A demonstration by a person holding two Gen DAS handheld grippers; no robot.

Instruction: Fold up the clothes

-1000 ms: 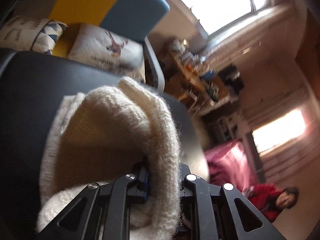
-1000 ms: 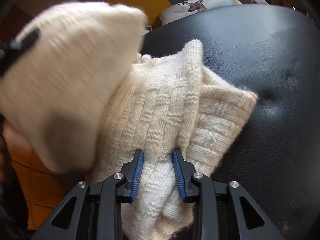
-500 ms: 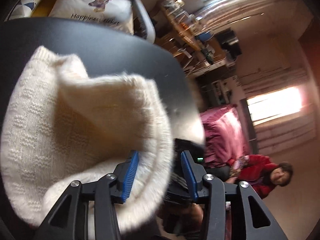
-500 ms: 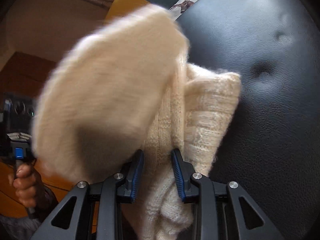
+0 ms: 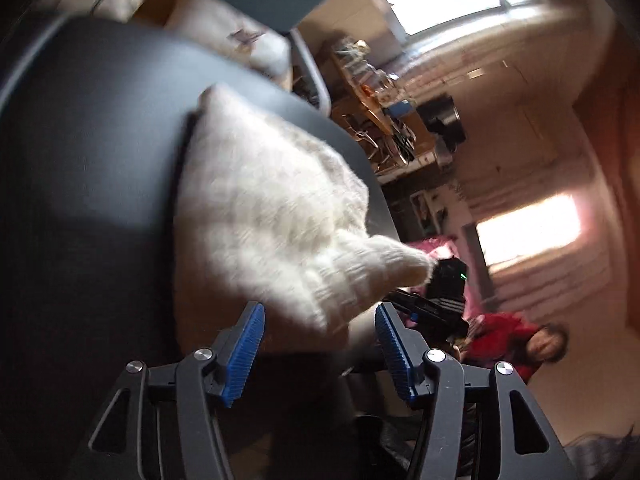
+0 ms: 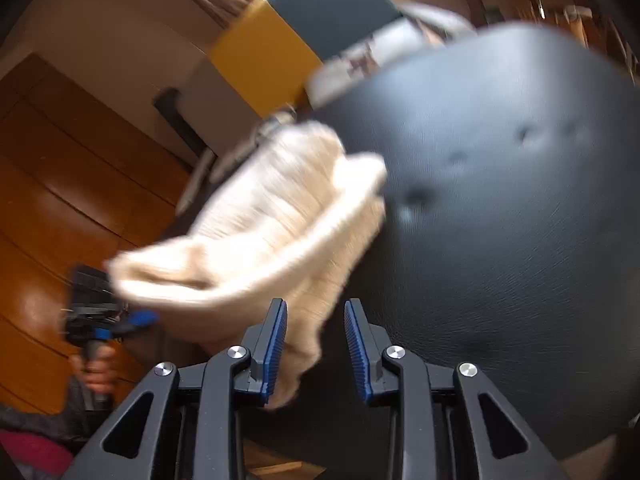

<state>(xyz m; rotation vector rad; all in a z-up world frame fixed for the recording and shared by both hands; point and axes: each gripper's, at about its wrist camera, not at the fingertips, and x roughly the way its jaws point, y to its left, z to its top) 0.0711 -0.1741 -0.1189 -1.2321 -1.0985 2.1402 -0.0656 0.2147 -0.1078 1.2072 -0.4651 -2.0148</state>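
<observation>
While both views are blurry, still easy to make out the soft cream knitted sweater [image 5: 264, 216], lying folded in a bundle on the round black leather seat [image 5: 88, 160]. Sits close to the seat's edge, with 1 woolly corner sticking out past the rim.

Left gripper [image 5: 318, 350] with jaws spread wide, blue pads apart, holding nothing. Sweater just beyond the tips, not touching.

Right gripper [image 6: 316, 350] with jaws partly open. A flap of the cream sweater [image 6: 280, 216] hanging between the 2 blue pads, close against the left pad. Cannot tell for sure, but looks loose, not pinched.

Behind the seat, a yellow and blue chair back [image 6: 304, 28].
</observation>
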